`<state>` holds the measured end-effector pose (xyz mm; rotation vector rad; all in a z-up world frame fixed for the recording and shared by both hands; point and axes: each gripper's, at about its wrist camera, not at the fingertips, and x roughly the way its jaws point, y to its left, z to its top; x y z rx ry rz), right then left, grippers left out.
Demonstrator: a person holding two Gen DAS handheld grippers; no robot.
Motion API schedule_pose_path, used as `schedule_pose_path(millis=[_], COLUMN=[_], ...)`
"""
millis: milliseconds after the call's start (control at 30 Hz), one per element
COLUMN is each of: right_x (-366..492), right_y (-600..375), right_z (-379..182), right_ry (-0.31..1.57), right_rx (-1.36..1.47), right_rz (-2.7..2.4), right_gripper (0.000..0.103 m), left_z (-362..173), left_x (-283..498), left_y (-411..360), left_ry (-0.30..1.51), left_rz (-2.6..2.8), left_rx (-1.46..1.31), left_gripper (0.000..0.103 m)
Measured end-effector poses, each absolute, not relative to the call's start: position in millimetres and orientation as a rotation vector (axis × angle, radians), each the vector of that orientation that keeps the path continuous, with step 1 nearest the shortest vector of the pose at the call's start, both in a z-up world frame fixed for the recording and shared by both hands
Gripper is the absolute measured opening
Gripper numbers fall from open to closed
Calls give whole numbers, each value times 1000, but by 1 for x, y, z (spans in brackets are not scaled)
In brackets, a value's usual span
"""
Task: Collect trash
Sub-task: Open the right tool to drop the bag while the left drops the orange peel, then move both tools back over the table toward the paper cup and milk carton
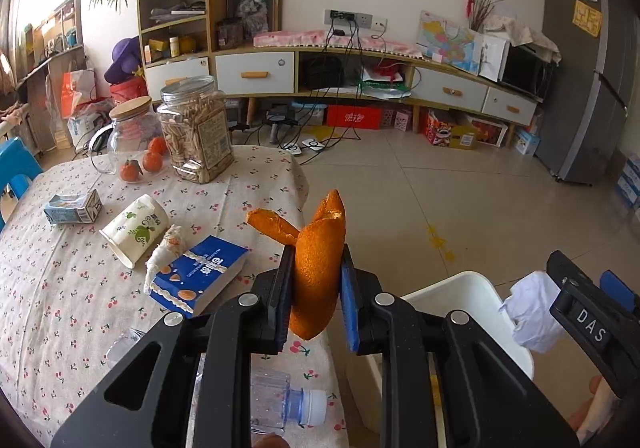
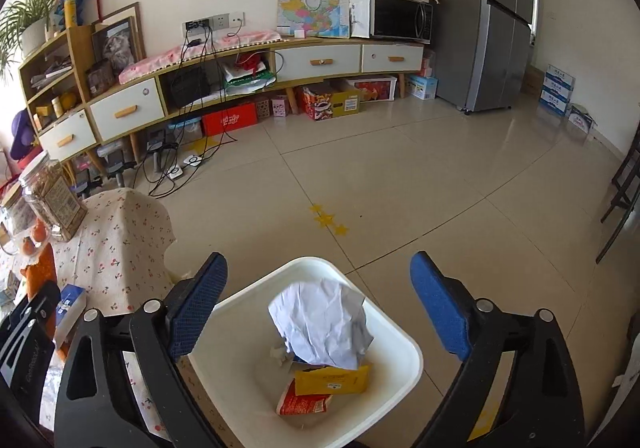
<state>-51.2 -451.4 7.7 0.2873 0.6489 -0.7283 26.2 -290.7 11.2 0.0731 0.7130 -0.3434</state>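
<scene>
Left tongs (image 1: 316,288) pinch orange peel (image 1: 316,268); right tongs (image 2: 320,312) spread, crumpled paper (image 2: 320,324) between, over bin (image 2: 404,344).

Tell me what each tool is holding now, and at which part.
The left tool grips an orange peel at its lower middle. The right tool is open, holding nothing; crumpled paper sits above the bin.

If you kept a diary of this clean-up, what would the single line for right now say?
left gripper: shut on orange peel | right gripper: open above white bin | crumpled paper: over bin
</scene>
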Motion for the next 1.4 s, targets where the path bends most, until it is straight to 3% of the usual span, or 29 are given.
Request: schedule_pose_path(millis=[67, 733, 867, 1033, 1400], right_x=[-59, -93, -94, -94, -74], right_y=[-461, -498, -498, -497, -468], right_z=[10, 13, 14, 16, 23], right_ry=[633, 563, 560, 558, 560], right_rx=[307, 410, 407, 407, 336], right_rz=[-757, -855, -857, -854, -795], right_gripper=[95, 96, 96, 96, 96], left_z=[5, -39, -45, -41, -19], left_x=[25, 21, 21, 19, 22], left_y=[-302, -370, -373, -369, -333], left_ry=[735, 911, 926, 902, 786], left_rz=[-367, -513, -521, -515, -383], left_rx=[79, 113, 121, 135, 164], left_gripper=[23, 24, 57, 78, 79])
